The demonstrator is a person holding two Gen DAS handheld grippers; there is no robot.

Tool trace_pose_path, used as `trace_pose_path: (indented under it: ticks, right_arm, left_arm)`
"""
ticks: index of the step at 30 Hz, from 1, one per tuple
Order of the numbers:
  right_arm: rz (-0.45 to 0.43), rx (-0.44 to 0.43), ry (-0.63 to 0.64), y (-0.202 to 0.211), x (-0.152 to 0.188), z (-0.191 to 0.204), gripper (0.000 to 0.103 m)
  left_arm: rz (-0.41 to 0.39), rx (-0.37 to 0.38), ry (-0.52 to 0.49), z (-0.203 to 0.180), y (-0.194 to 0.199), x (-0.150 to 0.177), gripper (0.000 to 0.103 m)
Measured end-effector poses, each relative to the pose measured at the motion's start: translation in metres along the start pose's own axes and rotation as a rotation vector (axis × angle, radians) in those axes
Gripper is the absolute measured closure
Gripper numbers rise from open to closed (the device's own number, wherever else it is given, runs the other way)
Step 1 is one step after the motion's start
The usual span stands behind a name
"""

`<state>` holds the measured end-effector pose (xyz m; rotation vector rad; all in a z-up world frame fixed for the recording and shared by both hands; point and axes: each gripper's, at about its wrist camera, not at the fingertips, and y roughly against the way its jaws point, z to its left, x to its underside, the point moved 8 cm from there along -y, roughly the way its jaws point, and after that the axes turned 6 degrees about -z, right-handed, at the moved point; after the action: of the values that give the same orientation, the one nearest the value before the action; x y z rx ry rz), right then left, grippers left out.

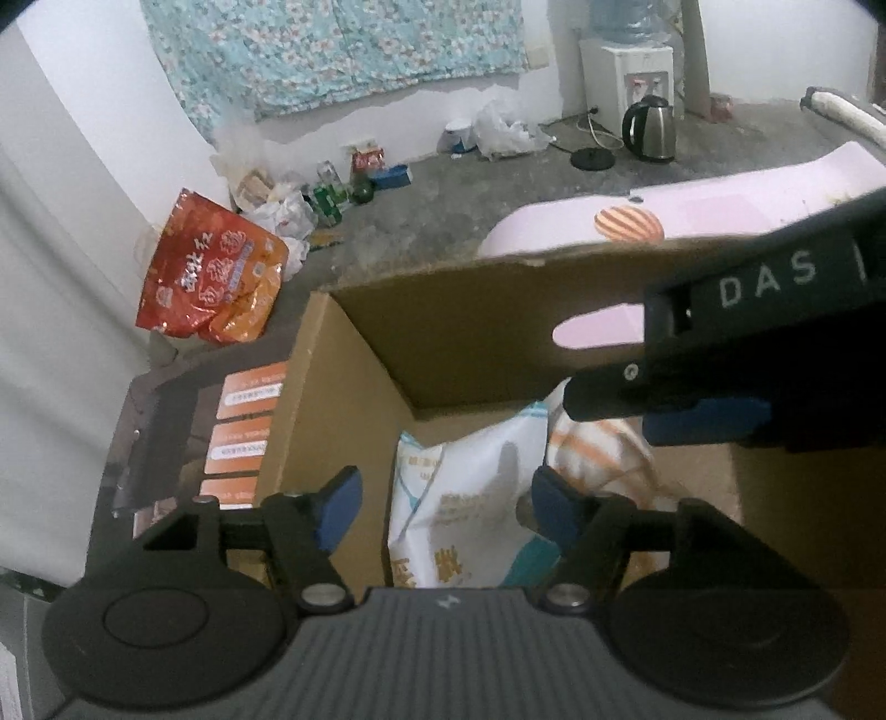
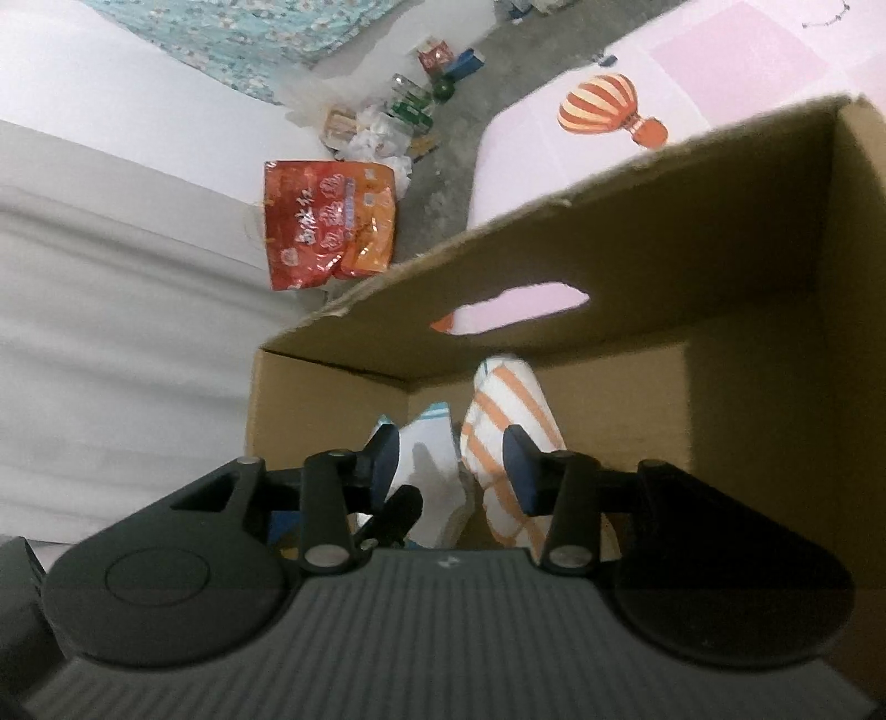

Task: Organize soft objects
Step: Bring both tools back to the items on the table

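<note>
Soft pack (image 1: 459, 498), white with teal print, standing inside open cardboard box (image 1: 443, 332), beside an orange-striped cloth (image 2: 504, 421) toward the box's far wall (the one with the handle cutout). Left gripper (image 1: 440, 509) over the box, fingers (image 1: 338, 509) apart, astride the pack's top without pressing. Right gripper (image 2: 457, 471) over the box too, fingers apart, nothing clamped. Box resting on pink balloon-print sheet (image 2: 692, 66). Beyond: red snack bag (image 1: 213, 277) against white wall, kettle (image 1: 649, 128) on grey floor, floral curtain (image 1: 332, 50).
</note>
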<state>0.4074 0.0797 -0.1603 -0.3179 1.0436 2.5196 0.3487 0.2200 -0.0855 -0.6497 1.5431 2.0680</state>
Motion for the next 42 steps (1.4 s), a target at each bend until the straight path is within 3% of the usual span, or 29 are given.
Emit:
trace_pose_path:
  ticks: [5,11,17,22,27,33,38,42]
  right_arm:
    - [-0.046,-0.073,-0.038,0.026,-0.009,0.006,0.061]
    - [-0.112,-0.185,-0.073,0.079,-0.018,0.025,0.061]
    - [-0.134,-0.349,-0.045,0.166,0.001,0.04,0.06]
    - [-0.16,-0.398,0.015,0.254,0.034,0.0,0.057]
    - [-0.264,-0.365,-0.013,0.347,0.05,-0.092,0.054]
    - [-0.43,-0.155,-0.047,0.431,0.071,-0.216,0.051]
    - [-0.444,-0.002,-0.127,0.437,0.081,-0.293,0.051]
    - [-0.44,0.059,-0.108,0.419,0.082,-0.314,0.051]
  left_arm:
    - [-0.022,0.015,0.06,0.004,0.022,-0.006,0.033]
    - [-0.071,0.053,0.105,0.006,0.072,-0.007,0.024]
    - [-0.171,0.14,0.095,-0.017,0.151,0.0,0.016]
    - [-0.263,0.228,0.027,-0.064,0.215,0.012,0.01]
    - [-0.288,0.376,-0.018,-0.127,0.248,0.034,0.01]
    - [-0.291,0.481,-0.089,-0.202,0.255,0.059,0.01]
    - [-0.299,0.502,-0.136,-0.25,0.252,0.073,0.01]
    - [-0.332,0.488,-0.173,-0.275,0.253,0.075,0.011]
